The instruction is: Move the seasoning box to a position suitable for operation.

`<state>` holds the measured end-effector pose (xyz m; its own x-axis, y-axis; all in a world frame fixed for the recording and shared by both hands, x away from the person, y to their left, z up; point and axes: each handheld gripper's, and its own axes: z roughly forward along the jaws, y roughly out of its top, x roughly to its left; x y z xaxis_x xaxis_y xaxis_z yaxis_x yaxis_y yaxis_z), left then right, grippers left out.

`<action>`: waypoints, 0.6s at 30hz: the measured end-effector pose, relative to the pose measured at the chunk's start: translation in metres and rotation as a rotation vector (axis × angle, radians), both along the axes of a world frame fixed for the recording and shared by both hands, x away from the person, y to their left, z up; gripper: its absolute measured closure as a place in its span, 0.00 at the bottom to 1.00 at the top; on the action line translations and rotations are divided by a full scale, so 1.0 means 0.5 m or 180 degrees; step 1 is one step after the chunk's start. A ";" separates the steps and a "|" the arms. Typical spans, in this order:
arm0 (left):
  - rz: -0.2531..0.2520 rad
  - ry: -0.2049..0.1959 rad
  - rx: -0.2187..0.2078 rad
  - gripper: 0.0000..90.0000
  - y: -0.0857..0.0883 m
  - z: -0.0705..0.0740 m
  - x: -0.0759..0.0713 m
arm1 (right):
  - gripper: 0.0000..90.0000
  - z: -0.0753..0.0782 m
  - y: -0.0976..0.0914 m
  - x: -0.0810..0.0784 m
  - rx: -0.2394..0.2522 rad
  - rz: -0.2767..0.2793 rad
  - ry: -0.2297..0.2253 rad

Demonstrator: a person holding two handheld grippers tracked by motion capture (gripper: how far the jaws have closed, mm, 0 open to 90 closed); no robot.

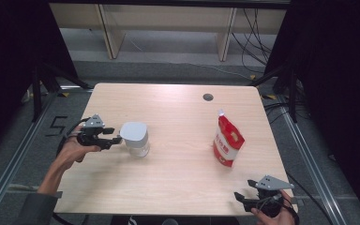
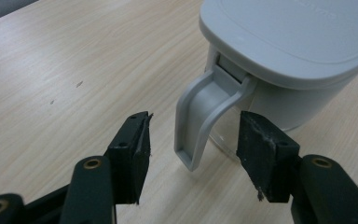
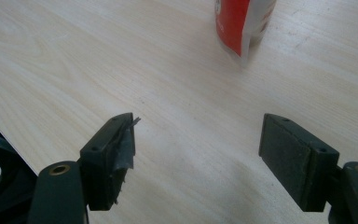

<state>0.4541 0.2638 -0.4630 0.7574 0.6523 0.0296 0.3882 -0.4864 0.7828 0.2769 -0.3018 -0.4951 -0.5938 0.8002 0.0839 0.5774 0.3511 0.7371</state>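
Left gripper (image 1: 115,139): jaws apart, the handle (image 2: 205,116) of the grey-lidded jug (image 1: 135,138) between its pads (image 2: 137,154) — neither pad touches it.
Jug: one, on the table's (image 1: 178,173) left half, handle toward the left gripper.
Red pouch (image 1: 227,140): one, upright, right of centre.
Right gripper (image 1: 243,199): jaws wide, holding nothing — low over the near right corner.

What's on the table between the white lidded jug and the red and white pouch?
Nothing: bare wooden table lies between jug and pouch, in the high view.
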 end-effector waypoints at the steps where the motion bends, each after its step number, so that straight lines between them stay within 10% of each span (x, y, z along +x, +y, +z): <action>1: 0.0023 0.0011 -0.0018 0.49 -0.004 -0.004 0.002 | 0.31 0.000 0.000 0.000 0.0001 0.0002 0.0001; 18: -0.0096 -0.0146 -0.0097 0.71 -0.022 -0.032 0.018 | 0.31 0.000 -0.004 0.003 -0.0071 0.0057 -0.0072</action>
<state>0.4630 0.2529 -0.4790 0.7750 0.6304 0.0453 0.3372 -0.4730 0.8140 0.2784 -0.3036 -0.4949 -0.6097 0.7909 0.0527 0.5542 0.3777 0.7418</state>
